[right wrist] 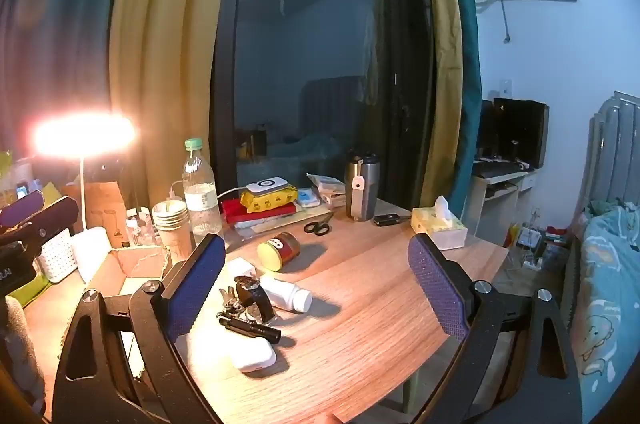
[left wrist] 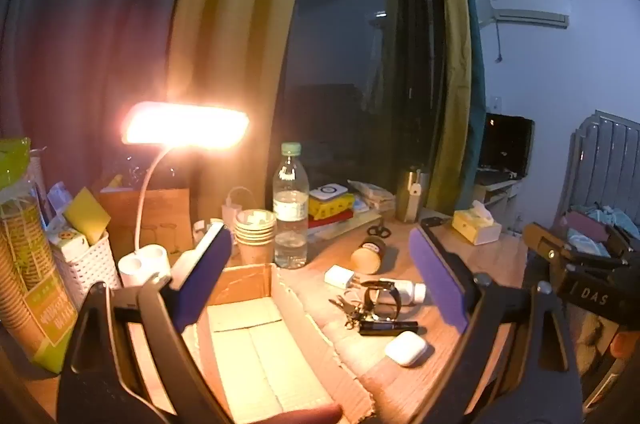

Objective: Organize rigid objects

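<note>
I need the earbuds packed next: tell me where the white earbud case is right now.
The white earbud case lies on the wooden desk near its front edge, just in front of the black flashlight and to the right of the cardboard box.

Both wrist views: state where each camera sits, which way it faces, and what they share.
Left wrist: on the left gripper, open above the cardboard box, facing the window; its own fingers show.
Right wrist: on the right gripper, open over the desk, facing the window; own fingers and the left gripper show.
Shared: earbud case, flashlight, lamp.
</note>
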`<state>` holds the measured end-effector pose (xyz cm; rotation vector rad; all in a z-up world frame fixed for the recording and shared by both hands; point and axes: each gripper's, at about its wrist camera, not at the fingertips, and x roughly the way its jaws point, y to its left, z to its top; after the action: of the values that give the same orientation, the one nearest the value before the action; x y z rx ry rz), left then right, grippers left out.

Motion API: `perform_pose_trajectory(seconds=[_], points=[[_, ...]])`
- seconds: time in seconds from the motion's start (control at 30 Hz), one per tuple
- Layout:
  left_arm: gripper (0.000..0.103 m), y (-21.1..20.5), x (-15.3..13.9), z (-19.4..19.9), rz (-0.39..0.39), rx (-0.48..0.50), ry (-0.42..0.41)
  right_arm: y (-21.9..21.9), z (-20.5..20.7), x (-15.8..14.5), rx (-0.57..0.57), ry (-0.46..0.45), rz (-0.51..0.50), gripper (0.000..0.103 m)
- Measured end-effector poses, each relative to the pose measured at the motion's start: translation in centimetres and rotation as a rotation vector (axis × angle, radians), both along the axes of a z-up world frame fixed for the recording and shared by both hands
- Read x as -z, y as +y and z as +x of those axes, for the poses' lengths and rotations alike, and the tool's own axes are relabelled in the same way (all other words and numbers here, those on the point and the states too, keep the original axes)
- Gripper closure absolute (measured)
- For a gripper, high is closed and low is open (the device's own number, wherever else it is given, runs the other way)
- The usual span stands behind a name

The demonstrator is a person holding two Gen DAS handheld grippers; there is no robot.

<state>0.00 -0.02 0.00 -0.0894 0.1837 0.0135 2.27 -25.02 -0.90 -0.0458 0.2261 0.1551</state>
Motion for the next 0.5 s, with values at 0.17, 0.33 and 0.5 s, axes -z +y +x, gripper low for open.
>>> perform_pose_trajectory(seconds=[0.17, 0.33, 0.5], points=[[0.012, -0.28, 0.02, -0.30, 0.002, 0.001, 0.001, -0.01, -0.02, 0.01, 0.000, -0.003, 0.001, 0.008], [0.012, -0.52, 0.06, 0.21, 0.015, -0.001, 0.020, -0.02, -0.02, 0.03, 0.001, -0.003, -0.001, 0.008], [0.012, -0.49, 0.22, 0.33, 0.017, 0.005, 0.038, -0.01, -0.03, 0.02, 0.000, -0.003, -0.001, 0.008]])
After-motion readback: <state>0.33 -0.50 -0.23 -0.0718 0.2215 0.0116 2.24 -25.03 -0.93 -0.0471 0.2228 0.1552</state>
